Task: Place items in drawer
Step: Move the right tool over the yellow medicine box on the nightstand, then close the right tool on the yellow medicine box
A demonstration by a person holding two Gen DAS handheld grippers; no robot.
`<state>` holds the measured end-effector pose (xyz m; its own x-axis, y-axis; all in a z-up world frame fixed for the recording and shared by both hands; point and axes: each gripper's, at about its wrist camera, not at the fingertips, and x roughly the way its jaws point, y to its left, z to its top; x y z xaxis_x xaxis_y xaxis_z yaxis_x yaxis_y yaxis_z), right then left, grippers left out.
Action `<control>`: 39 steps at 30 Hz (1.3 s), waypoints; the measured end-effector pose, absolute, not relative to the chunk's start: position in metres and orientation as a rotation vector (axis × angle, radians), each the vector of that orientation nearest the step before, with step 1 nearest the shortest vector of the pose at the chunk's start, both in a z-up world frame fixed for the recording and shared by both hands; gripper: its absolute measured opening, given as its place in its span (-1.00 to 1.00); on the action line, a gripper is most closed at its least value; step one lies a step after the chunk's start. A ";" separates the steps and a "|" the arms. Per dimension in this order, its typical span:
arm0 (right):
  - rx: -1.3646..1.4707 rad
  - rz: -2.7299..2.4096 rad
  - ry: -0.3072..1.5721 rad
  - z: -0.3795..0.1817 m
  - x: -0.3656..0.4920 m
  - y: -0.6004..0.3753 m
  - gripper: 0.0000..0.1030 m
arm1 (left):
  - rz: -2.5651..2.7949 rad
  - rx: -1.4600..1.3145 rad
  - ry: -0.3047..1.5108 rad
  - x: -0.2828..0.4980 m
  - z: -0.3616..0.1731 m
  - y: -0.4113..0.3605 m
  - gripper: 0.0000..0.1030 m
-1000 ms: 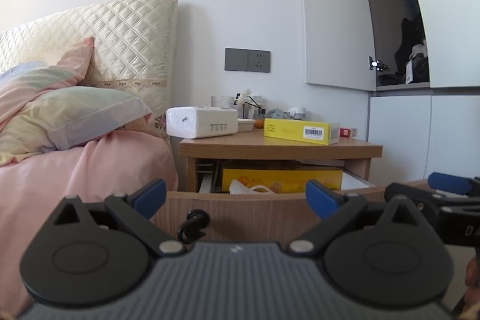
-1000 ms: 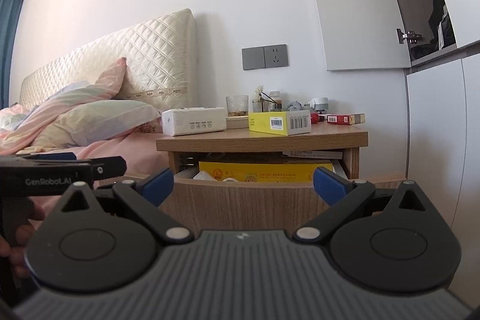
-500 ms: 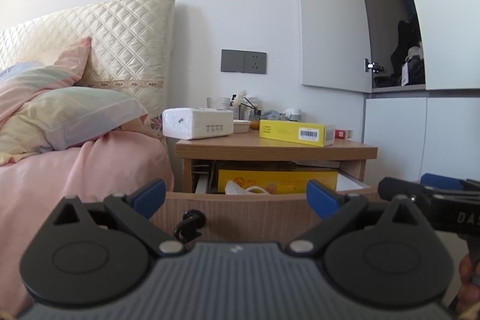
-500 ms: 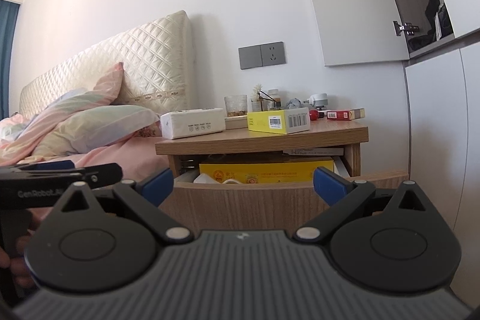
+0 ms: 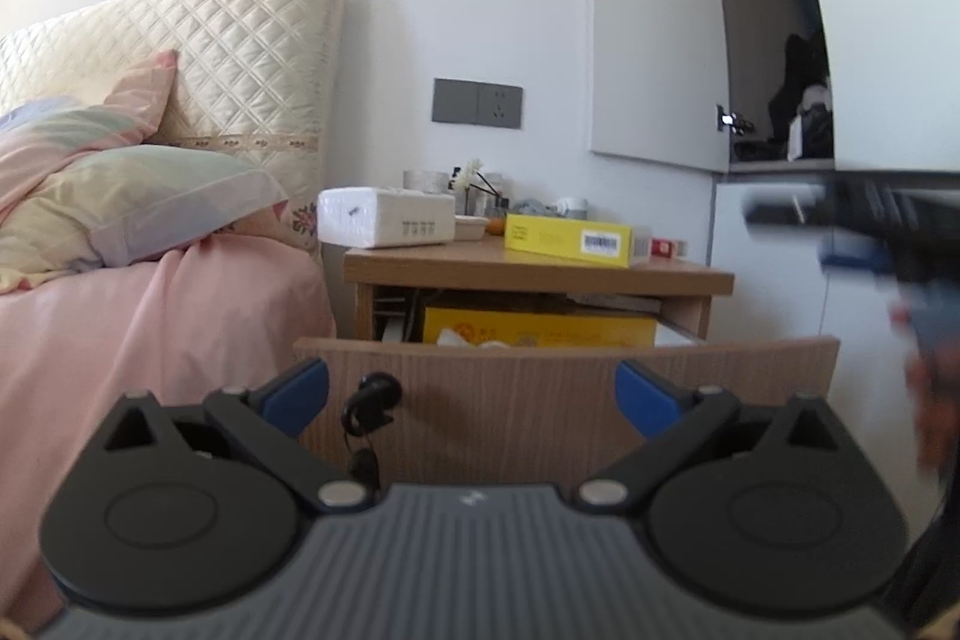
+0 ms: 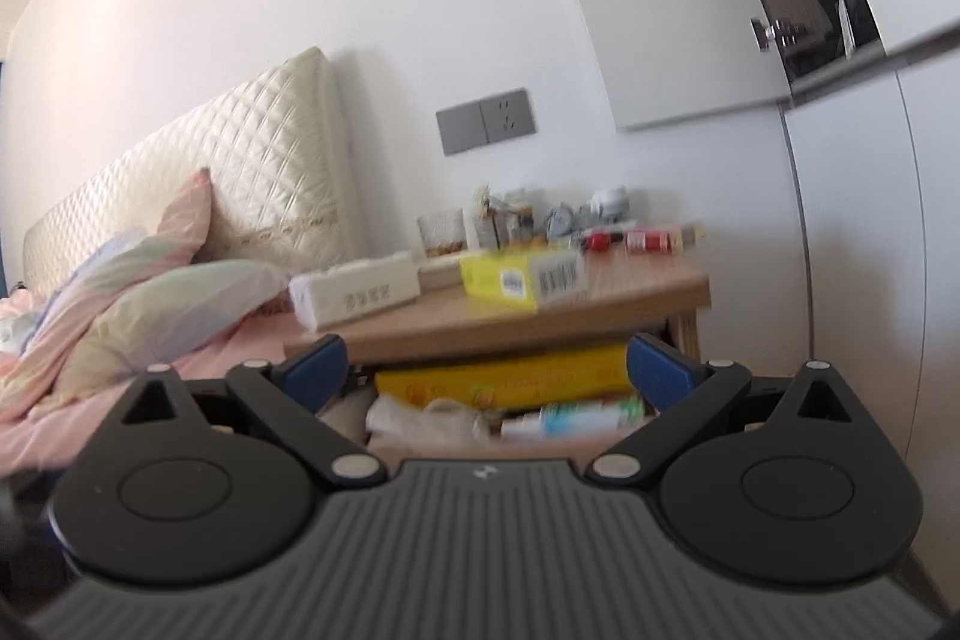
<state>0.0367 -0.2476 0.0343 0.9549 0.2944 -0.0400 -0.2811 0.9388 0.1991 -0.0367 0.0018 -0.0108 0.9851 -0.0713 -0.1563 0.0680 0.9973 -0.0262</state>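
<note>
The wooden nightstand's drawer [image 5: 564, 376] is pulled open, with a black knob [image 5: 372, 394] on its front. Inside lie a yellow box [image 6: 504, 379], a white bag [image 6: 432, 415] and a green-white packet [image 6: 588, 415]. On the top stand a yellow box [image 5: 567, 239], a white tissue pack [image 5: 387, 217], a red box [image 6: 651, 239] and small jars. My left gripper [image 5: 471, 394] is open and empty, low in front of the drawer front. My right gripper [image 6: 486, 370] is open and empty, raised and looking into the drawer; it shows blurred in the left wrist view [image 5: 840, 220].
A bed with pink sheets [image 5: 120, 340], pillows [image 5: 138, 202] and a quilted headboard [image 5: 240, 58] lies left of the nightstand. White wardrobe panels [image 5: 774, 244] stand on the right, one door ajar above. A grey socket plate [image 5: 477, 102] is on the wall.
My right gripper has risen and moved forward quickly, tilting, so it now looks over the drawer front at the contents. My left gripper has shifted slightly back and lower.
</note>
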 end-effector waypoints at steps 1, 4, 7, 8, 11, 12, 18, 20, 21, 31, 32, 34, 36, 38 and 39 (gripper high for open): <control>0.179 0.311 0.059 0.046 0.042 -0.248 0.98 | -0.076 -0.016 0.158 -0.038 -0.012 0.001 0.99; 0.177 0.372 0.074 0.079 0.071 -0.249 0.97 | -0.106 -0.015 0.152 -0.043 -0.013 -0.001 0.99; 0.177 0.399 0.170 0.107 0.112 -0.246 0.97 | -0.146 -0.015 0.155 -0.048 -0.014 -0.001 0.99; 0.157 0.396 0.197 0.114 0.125 -0.245 0.97 | -0.151 -0.011 0.155 -0.049 -0.015 -0.002 0.99; 0.056 0.376 0.247 0.127 0.168 -0.237 0.97 | -0.161 -0.002 0.150 -0.051 -0.016 -0.005 0.99; 0.025 0.376 0.260 0.128 0.183 -0.235 0.97 | -0.164 -0.001 0.152 -0.051 -0.017 -0.005 0.99; -0.008 0.337 0.432 0.116 0.280 -0.233 0.96 | -0.158 0.002 0.166 -0.050 -0.018 -0.007 0.99; -0.013 0.329 0.479 0.112 0.303 -0.231 0.96 | -0.153 0.007 0.169 -0.049 -0.019 -0.008 0.99; -0.028 0.333 0.491 0.111 0.312 -0.228 0.96 | -0.149 0.008 0.171 -0.048 -0.019 -0.008 0.99; -0.156 0.455 0.617 0.094 0.361 -0.186 0.59 | -0.134 -0.005 0.185 -0.044 -0.019 -0.002 0.99; -0.164 0.452 0.620 0.092 0.363 -0.183 0.58 | -0.138 -0.002 0.184 -0.044 -0.019 -0.003 0.99; -0.160 0.448 0.631 0.089 0.366 -0.182 0.48 | -0.139 -0.003 0.185 -0.044 -0.019 -0.003 0.99; -0.159 0.452 0.634 0.087 0.367 -0.182 0.38 | -0.134 -0.011 0.185 -0.043 -0.019 -0.002 0.99; -0.158 0.465 0.631 0.087 0.367 -0.183 0.18 | -0.130 -0.033 0.180 -0.044 -0.019 0.001 0.99; -0.159 0.471 0.628 0.088 0.366 -0.184 0.16 | -0.129 -0.051 0.177 -0.044 -0.018 0.003 0.99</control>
<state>0.3664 -0.1842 0.0879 0.7080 0.3748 -0.5985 -0.4696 0.8829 -0.0026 -0.0440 0.0035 -0.0181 0.9762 -0.1324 -0.1718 0.1235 0.9904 -0.0616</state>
